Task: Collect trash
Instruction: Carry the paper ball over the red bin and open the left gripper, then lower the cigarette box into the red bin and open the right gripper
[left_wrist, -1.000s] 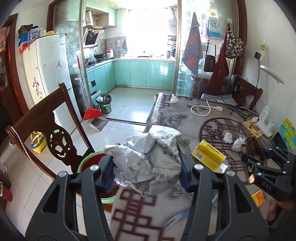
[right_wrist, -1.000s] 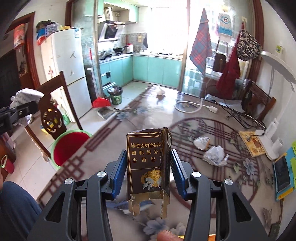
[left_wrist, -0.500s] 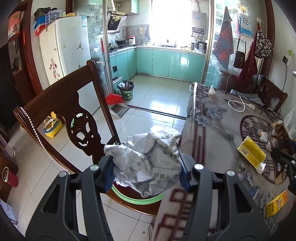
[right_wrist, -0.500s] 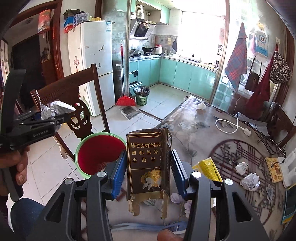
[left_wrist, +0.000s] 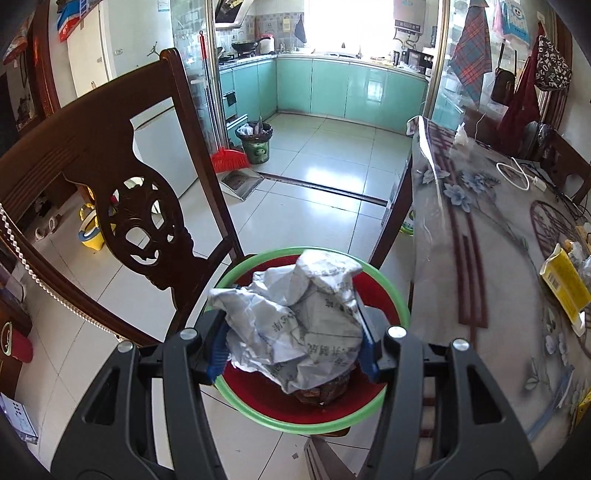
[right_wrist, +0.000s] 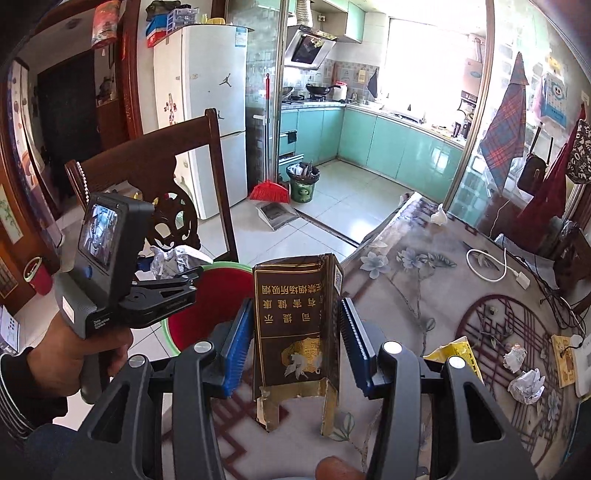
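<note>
My left gripper (left_wrist: 291, 347) is shut on a crumpled ball of white printed paper (left_wrist: 295, 325) and holds it right over a red basin with a green rim (left_wrist: 391, 291) that sits on a chair seat. My right gripper (right_wrist: 293, 343) is shut on a flattened brown cigarette carton (right_wrist: 295, 325) over the table edge. In the right wrist view the left gripper (right_wrist: 162, 288) with its paper (right_wrist: 173, 258) is at the left, over the same basin (right_wrist: 214, 295).
A dark carved wooden chair (left_wrist: 110, 177) stands left of the basin. The table (right_wrist: 424, 280) with a floral cover carries a yellow box (left_wrist: 565, 284), two paper wads (right_wrist: 526, 384), a white cable (right_wrist: 495, 266). A green bin (left_wrist: 255, 142) and red broom (left_wrist: 229, 158) stand on the tiled floor.
My left gripper has swung left off the table with the paper ball and now hangs over the red basin. My right gripper has moved left toward the table edge, still holding the carton.
</note>
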